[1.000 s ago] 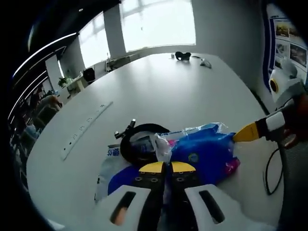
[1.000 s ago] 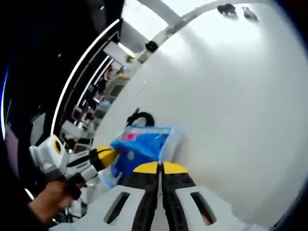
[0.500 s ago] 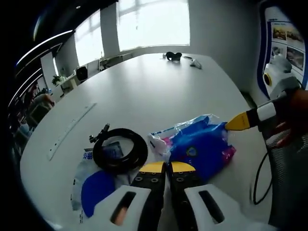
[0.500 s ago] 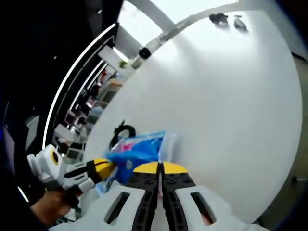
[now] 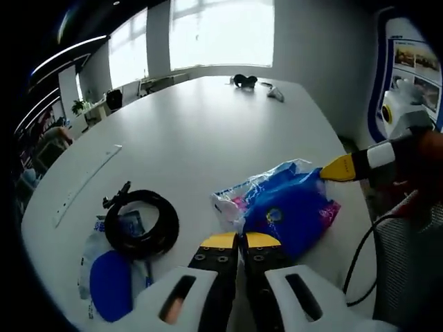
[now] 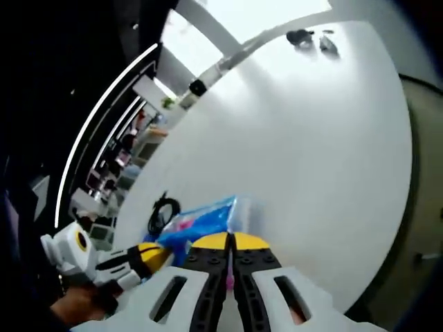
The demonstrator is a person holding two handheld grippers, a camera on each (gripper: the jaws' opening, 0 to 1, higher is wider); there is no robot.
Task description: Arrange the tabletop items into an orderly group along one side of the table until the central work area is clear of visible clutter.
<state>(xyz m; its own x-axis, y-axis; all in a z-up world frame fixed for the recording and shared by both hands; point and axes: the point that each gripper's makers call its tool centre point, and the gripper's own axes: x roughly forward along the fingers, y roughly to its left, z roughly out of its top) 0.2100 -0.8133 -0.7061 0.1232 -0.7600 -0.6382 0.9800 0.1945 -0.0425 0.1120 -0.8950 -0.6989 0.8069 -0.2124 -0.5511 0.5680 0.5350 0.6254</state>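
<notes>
Blue bag [image 5: 294, 214] hides both clenched tongs' tips, left tongs [image 5: 239, 241] and right tongs [image 6: 229, 242] gripping it.

A crinkled blue plastic bag [image 5: 291, 214] with pink patches is lying near the counter's right edge, its clear end pointing left. Well apart to its left, a coiled black cable [image 5: 140, 223] is resting on a flat clear packet [image 5: 111, 277] with a blue disc inside.

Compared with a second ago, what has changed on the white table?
The crinkly blue plastic bag, gripped by the left gripper and the right gripper, has been drawn clear of the black coiled cable, toward the table's edge. The cable and the blue-and-white pouch under it stayed put.
</notes>
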